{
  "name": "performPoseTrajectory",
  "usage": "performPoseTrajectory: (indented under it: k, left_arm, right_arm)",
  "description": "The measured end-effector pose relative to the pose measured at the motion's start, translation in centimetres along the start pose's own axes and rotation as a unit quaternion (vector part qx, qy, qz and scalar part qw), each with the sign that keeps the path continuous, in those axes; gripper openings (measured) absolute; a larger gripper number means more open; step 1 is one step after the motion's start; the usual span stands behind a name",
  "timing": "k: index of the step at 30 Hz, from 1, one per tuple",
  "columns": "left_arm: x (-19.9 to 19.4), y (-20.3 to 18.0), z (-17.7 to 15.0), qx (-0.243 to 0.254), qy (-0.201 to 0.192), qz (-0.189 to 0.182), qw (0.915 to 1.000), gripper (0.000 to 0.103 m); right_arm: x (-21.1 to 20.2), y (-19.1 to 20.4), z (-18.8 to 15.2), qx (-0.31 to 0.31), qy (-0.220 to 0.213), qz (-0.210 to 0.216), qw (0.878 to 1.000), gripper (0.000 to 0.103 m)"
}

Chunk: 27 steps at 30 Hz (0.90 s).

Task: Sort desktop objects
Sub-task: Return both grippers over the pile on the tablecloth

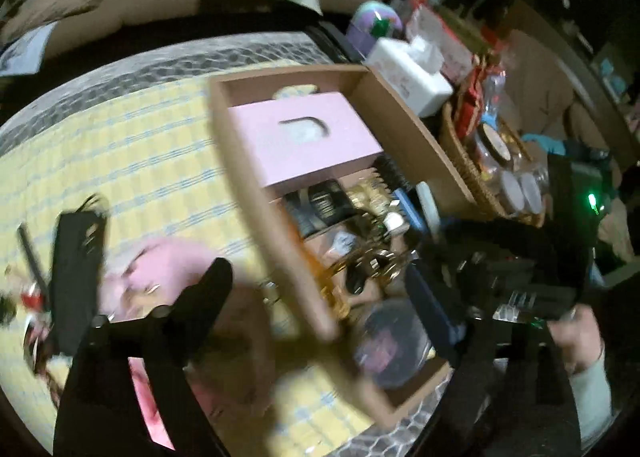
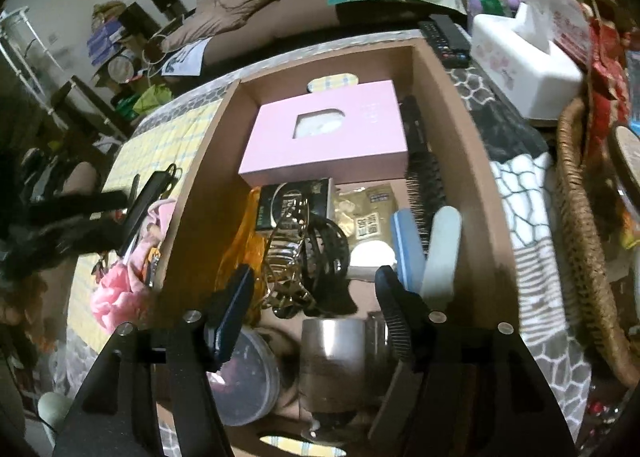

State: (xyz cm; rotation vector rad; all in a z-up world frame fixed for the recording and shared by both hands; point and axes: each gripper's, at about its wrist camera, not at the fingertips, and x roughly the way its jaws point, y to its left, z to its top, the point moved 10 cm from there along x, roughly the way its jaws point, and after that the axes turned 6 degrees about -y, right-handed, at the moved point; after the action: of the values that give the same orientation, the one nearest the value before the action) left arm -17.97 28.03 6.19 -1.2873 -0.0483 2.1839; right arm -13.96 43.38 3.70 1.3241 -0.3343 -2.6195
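A brown cardboard box sits on the yellow checked tablecloth, its long axis running away from the right wrist camera, with a pink box lying flat at its far end, the cut-out window facing up. A black round hairbrush lies along the box's right wall, handle toward the far end, beside a blue nail buffer and a pale file leaning lengthwise. Gold and black hair claws pile in the middle, a round clear-lidded tin and a metal cup at the near end. The right gripper hovers above the near end, jaws spread wide and holding nothing. The left gripper is over the cloth left of the box, one finger visible above a pink fabric item; motion blur hides its other finger, so its opening cannot be judged. A black case lies on the cloth further left. A white tissue box and a wicker basket stand to the box's right.
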Motion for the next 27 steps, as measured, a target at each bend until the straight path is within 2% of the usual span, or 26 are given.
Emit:
performPoseTrajectory:
  k: [2,6,10,14,19,27]
  left_arm:
    - [-1.9,1.5,-1.2,-0.006,-0.012,0.008,0.9999,0.103]
    - [-5.7,5.1,-4.2,-0.007,-0.030,0.045,0.9985,0.103]
    - [-9.7,8.7,-6.8,-0.039,-0.053,0.059,0.9961,0.103]
    - [-13.1,12.6,-9.1,-0.079,-0.078,0.080,0.9906,0.103]
    - [-15.0,17.3,-12.4,-0.109,-0.078,0.106,0.9853,0.103]
    - [-16.8,22.2,-15.3,-0.137,-0.084,0.135,0.9778,0.103]
  right_arm:
    - [-0.8,0.4,0.0,0.001,-0.002,-0.002,1.000,0.071]
    - [-2.8,2.3,0.1,-0.003,-0.012,0.001,1.000,0.083]
    - [-4.6,5.1,0.4,-0.011,-0.022,0.004,1.000,0.084]
    - [-5.4,9.8,0.3,-0.030,-0.027,0.019,0.999,0.087]
    - [-4.2,16.4,-1.0,-0.068,-0.014,0.036,0.997,0.090]
    - [0.7,23.9,-2.9,-0.079,0.013,0.063,0.995,0.095]
